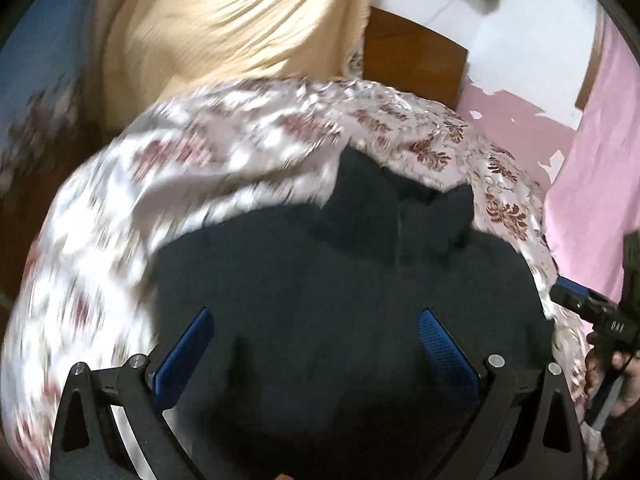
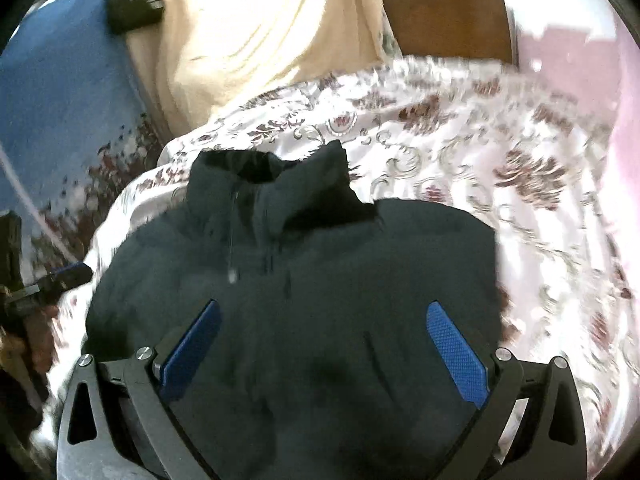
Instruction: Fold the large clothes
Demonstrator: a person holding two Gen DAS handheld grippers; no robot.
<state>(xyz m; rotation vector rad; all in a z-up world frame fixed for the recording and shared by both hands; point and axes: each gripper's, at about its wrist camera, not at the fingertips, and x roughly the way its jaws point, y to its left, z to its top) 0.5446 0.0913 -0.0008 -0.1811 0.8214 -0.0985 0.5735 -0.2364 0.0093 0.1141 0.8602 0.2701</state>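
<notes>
A dark navy zip-up jacket [image 1: 360, 280] lies on a floral bedspread [image 1: 200, 168], its stand-up collar [image 1: 400, 196] pointing away from me. My left gripper [image 1: 316, 320] hovers over the jacket's lower body, open, with nothing between its blue pads [image 1: 448, 352]. In the right wrist view the same jacket [image 2: 304, 288] fills the centre, with collar [image 2: 272, 176] and zipper visible. Above it my right gripper [image 2: 324, 312] is open too, blue pads [image 2: 456, 348] wide apart. The right gripper also shows at the left view's right edge [image 1: 592, 312], in a hand.
A cream cloth [image 1: 224, 32] lies piled beyond the bedspread. A brown wooden panel [image 1: 412, 60] and pink wall [image 1: 600, 152] stand behind. A blue surface [image 2: 60, 92] with a black box [image 2: 134, 8] lies to the left. The left gripper shows at the right view's left edge [image 2: 52, 280].
</notes>
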